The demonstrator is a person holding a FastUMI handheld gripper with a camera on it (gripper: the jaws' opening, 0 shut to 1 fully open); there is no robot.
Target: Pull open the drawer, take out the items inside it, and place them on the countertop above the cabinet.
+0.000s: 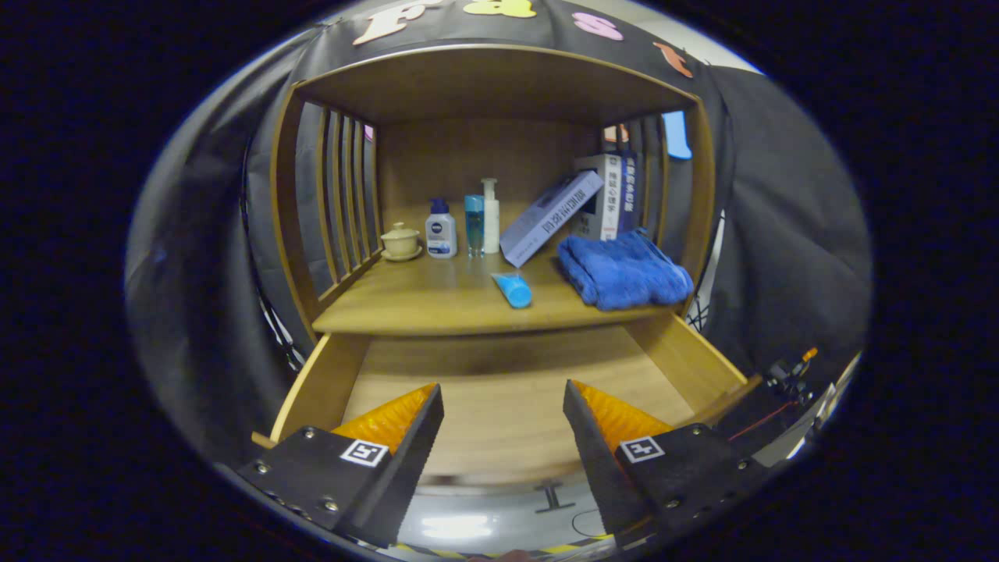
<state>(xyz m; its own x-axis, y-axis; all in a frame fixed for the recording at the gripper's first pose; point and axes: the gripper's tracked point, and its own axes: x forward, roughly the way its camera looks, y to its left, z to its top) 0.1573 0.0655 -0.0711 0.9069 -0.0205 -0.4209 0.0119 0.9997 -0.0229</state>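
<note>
The wooden drawer (687,355) is pulled out below the countertop (437,300), and its bare wooden floor lies under my fingers. My gripper (503,394) hovers over the drawer, open, with nothing between its fingers. On the countertop beyond the fingers lie a small blue tube (512,289) near the front edge and a folded blue towel (622,270) to its right.
At the back of the countertop stand a lidded ceramic cup (400,240), a white bottle with a blue cap (440,229), a slim blue bottle (474,225), a white pump bottle (490,215) and leaning books (550,218). Slatted wooden sides (343,195) and a shelf top enclose the countertop.
</note>
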